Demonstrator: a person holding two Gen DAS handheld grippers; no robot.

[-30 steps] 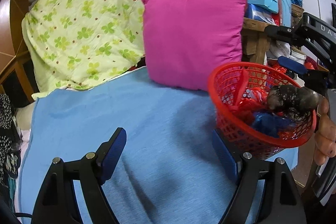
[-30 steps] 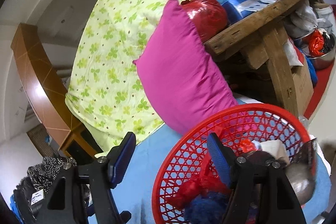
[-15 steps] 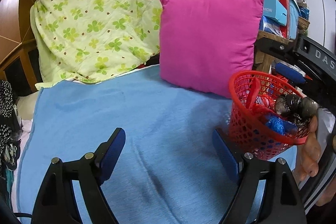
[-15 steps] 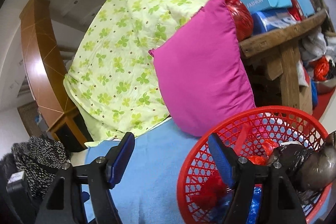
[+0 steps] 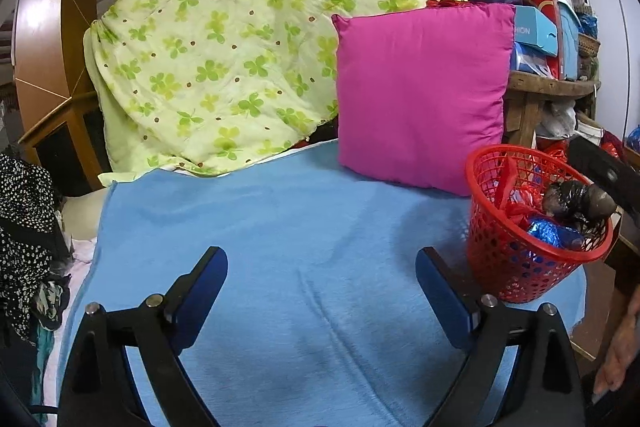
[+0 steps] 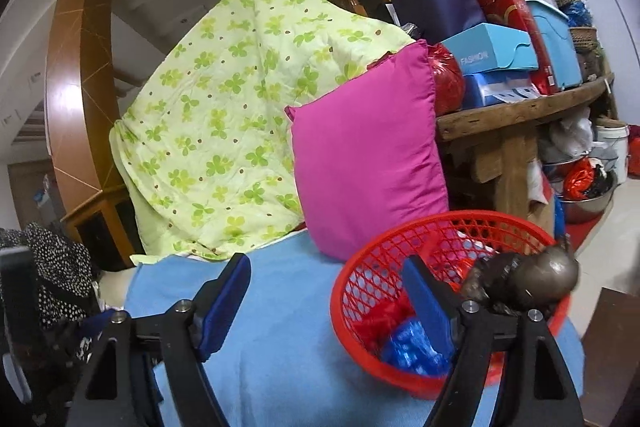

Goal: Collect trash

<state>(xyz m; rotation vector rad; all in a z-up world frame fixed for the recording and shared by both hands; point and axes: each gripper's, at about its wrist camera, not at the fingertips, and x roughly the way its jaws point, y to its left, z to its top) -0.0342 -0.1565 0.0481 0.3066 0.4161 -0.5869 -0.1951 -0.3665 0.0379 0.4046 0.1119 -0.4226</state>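
Both claws, left gripper [image 5: 322,291] and right gripper [image 6: 326,297], had just been opening, jaws wide and empty; I saw the red basket [image 6: 360,275] of trash lower right, nearer my right.

The red basket [image 5: 516,259] is showing as perforated plastic with a slight sheen, holding crinkled, glossy wrappers [image 5: 546,231] (blue and red foil-like ones). The blue cover [image 5: 280,247] is looking like matt, soft cloth, the pink cushion [image 5: 420,95] smooth fabric, the green quilt [image 5: 224,67] rumpled cotton, and the table [image 6: 520,115] rough, worn wood.
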